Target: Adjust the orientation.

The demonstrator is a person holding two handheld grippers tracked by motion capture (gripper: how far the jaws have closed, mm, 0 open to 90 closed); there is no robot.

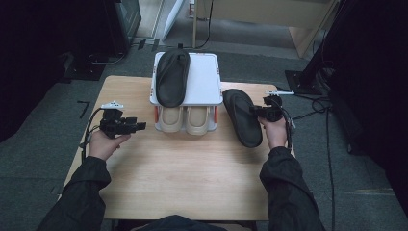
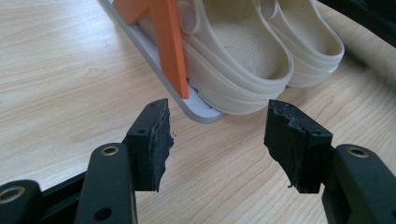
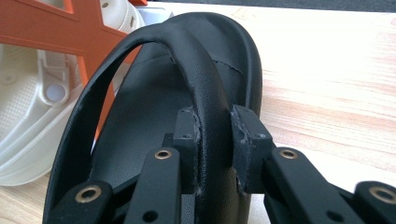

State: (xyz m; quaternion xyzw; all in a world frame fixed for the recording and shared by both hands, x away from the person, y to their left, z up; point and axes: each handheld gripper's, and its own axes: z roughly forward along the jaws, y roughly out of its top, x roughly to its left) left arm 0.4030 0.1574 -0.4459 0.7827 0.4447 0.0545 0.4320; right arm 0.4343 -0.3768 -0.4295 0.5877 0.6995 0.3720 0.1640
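A black flip-flop (image 1: 242, 116) lies to the right of a small white two-level shoe rack (image 1: 204, 82). My right gripper (image 1: 260, 111) is shut on that flip-flop's strap (image 3: 212, 116), its pads pinching the strap from both sides. A second black flip-flop (image 1: 172, 76) rests on the rack's top shelf. Two cream clogs (image 1: 185, 120) sit on the lower shelf, and they appear as cream clogs (image 2: 243, 60) in the left gripper view too. My left gripper (image 1: 139, 126) hovers left of the rack, open, with nothing between its fingers (image 2: 152, 144).
The rack has orange side supports (image 2: 170, 46) and a grey base edge (image 2: 196, 109). Bare wooden tabletop (image 1: 187, 168) spreads in front of the rack. Cables (image 1: 317, 103) trail off the table's right side, over grey carpet.
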